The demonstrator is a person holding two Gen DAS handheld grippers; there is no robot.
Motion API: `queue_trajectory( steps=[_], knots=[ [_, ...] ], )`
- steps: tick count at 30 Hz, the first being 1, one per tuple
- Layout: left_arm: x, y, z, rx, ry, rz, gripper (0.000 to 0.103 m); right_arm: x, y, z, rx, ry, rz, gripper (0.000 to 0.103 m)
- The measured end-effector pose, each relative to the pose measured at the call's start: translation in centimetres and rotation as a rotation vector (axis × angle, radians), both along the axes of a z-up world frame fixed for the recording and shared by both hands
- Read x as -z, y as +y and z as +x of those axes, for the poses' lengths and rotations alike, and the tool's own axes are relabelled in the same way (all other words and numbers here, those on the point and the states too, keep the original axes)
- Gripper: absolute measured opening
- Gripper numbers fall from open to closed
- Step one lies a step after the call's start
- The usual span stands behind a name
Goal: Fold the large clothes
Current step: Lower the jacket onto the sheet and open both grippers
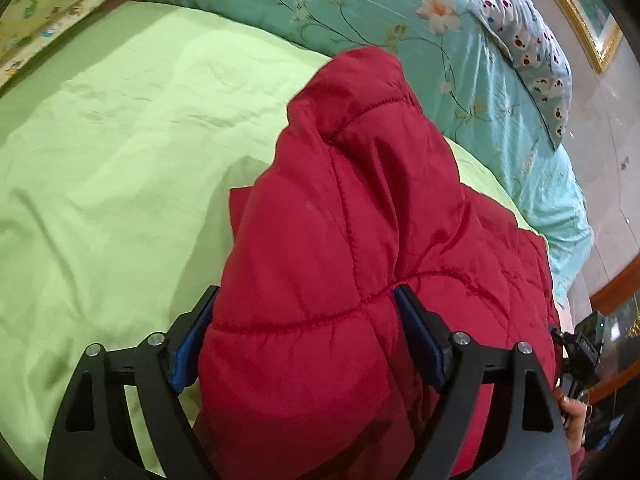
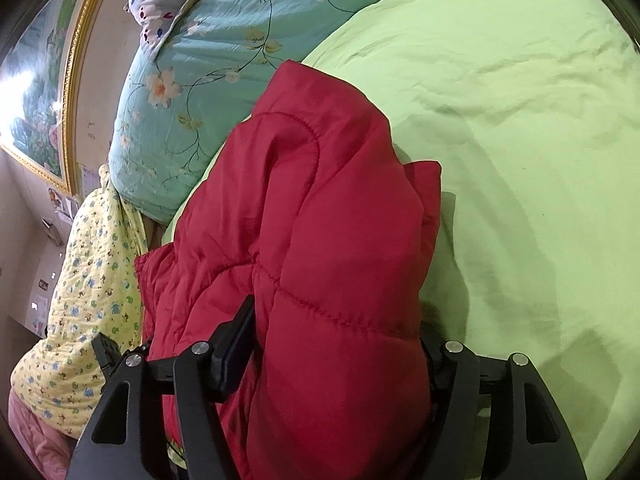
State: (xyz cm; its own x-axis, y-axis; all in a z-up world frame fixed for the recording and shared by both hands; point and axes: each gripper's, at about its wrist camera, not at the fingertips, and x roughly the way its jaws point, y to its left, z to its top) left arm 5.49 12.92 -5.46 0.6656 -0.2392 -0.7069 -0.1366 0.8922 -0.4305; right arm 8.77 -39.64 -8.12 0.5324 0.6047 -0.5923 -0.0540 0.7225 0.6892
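Observation:
A red quilted jacket [image 1: 360, 220] lies bunched on a light green sheet [image 1: 120, 160] on a bed. My left gripper [image 1: 308, 320] is shut on a thick fold of the jacket, which bulges between its blue-padded fingers [image 1: 192, 344]. In the right wrist view the same red jacket [image 2: 328, 220] fills the middle. My right gripper [image 2: 340, 340] is shut on another thick fold of it; its right finger is mostly hidden behind the fabric. The right gripper also shows at the right edge of the left wrist view [image 1: 580, 348], held by a hand.
A teal floral quilt [image 1: 360, 8] and a spotted pillow [image 1: 528, 40] lie at the far side of the bed. A yellow patterned blanket [image 2: 88, 280] sits beside the jacket. A gold-framed picture [image 2: 44, 92] hangs on the wall. Green sheet [image 2: 520, 160] stretches to the right.

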Motion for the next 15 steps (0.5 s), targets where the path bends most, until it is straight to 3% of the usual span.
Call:
queue_trajectory(
  steps=[10,15],
  knots=[
    [-3.9,-0.5,-2.8,-0.103,-0.068,0.186,0.085,-0.5,0.5,-0.5,0.042,-0.036,-0.106,0.08],
    [-4.8,0.0,-4.6,-0.103,-0.092,0.172,0.085,-0.6,0.3,-0.7,0.065,-0.046,-0.12,0.083]
  ],
)
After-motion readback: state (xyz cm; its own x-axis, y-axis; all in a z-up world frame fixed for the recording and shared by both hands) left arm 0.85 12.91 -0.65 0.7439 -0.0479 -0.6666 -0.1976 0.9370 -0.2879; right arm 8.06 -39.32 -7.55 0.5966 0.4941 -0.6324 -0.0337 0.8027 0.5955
